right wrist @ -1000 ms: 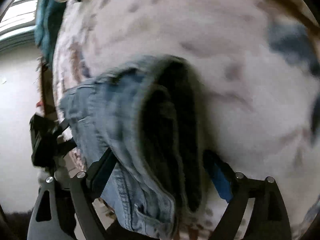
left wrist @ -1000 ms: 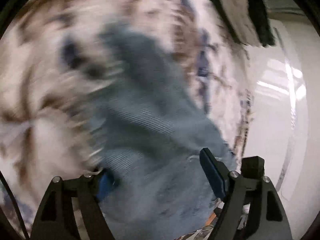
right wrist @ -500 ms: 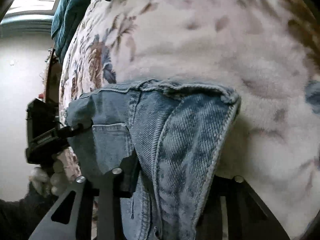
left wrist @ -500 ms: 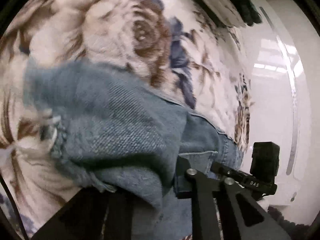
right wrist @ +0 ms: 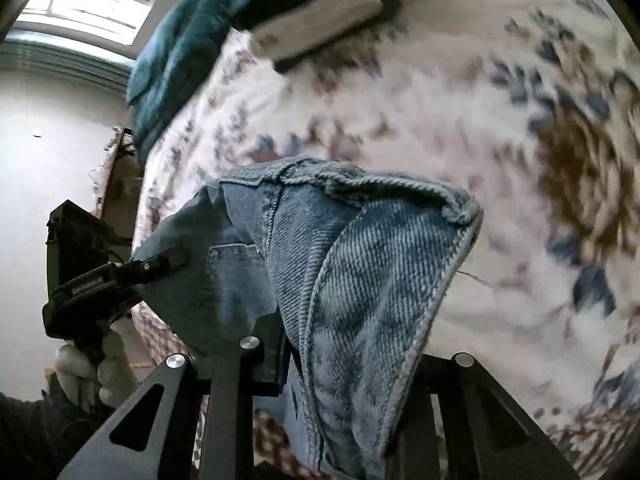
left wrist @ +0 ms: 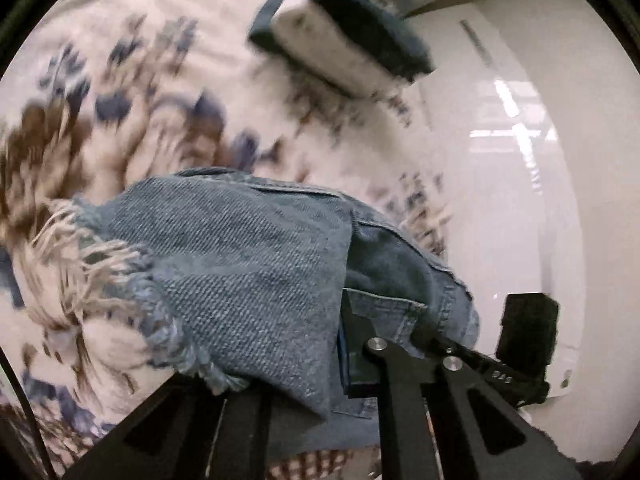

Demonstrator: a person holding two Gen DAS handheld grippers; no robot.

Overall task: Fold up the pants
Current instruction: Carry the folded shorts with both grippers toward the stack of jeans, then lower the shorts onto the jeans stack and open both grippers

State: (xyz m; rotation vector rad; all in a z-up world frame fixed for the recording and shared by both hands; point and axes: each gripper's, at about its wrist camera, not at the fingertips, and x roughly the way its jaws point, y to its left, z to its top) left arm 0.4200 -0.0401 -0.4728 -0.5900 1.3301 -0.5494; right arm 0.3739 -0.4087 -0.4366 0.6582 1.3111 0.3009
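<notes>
While both tools are clamped on denim, the pants [left wrist: 248, 280] hang lifted between them above a floral bed cover [left wrist: 120, 92], bunched and draped over the fingers.

Left tool [left wrist: 304, 392]: jaws drawn in tight on a frayed leg end, white fringe trailing off to its left. Cloth drapes over the left finger and hides the pads.

Right tool [right wrist: 340, 384]: jaws likewise pinched close on a hemmed denim edge [right wrist: 400, 192], cloth spilling over and down between the fingers. Pad contact hidden.

Key relation: the two tools hold ends side by side, left tool to the left of the right one, each visible in the other's view (right tool at [left wrist: 524, 332], left tool at [right wrist: 100, 276]). The stretch of denim between them, pocket seam [right wrist: 228, 248] showing, runs roughly across from tool to tool, so the garment's held edge lies crosswise and the open bed lies ahead of both.

Judgement: fold in mid-carry; the likely next move is forward and down onto the bed, both tools level so the edge lands straight. Neither arm looks clearly nearer.

Beyond: folded dark-and-white item [right wrist: 320, 12] and teal cloth [right wrist: 176, 52] at the far end of the bed. Background blurred.
</notes>
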